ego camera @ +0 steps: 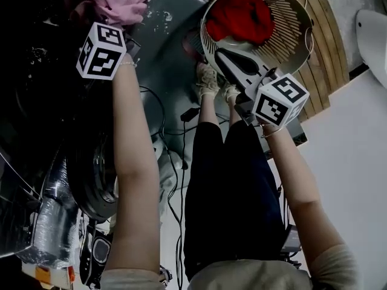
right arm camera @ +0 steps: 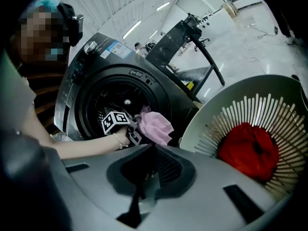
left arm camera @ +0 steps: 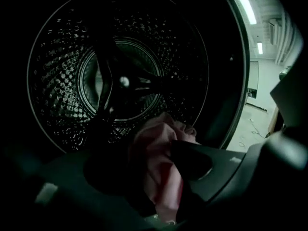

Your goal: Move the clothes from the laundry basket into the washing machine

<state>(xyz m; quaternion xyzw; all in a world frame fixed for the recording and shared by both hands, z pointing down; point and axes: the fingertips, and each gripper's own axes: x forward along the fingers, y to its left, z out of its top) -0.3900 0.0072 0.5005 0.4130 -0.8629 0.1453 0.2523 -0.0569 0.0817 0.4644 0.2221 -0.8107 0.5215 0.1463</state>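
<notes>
A pink garment (ego camera: 124, 2) hangs at the mouth of the washing machine drum (left arm camera: 120, 81), and it shows as a pink garment (left arm camera: 156, 167) between the jaws of my left gripper (left arm camera: 142, 150). Those jaws stand apart, and the cloth lies loosely against the right one. In the right gripper view the pink garment (right arm camera: 156, 126) droops over the drum's lip beside the left gripper (right arm camera: 131, 129). A red garment (ego camera: 242, 17) lies in the white laundry basket (ego camera: 290, 17). My right gripper (ego camera: 222, 54) hovers over the basket's near rim, shut and holding nothing.
The machine's round door (ego camera: 91, 174) hangs open at the lower left. Cables (ego camera: 175, 162) run across the floor beside the person's legs (ego camera: 230, 180). Wooden planks (ego camera: 314, 71) lie under the basket. A black stand (right arm camera: 183, 37) rises behind the machine.
</notes>
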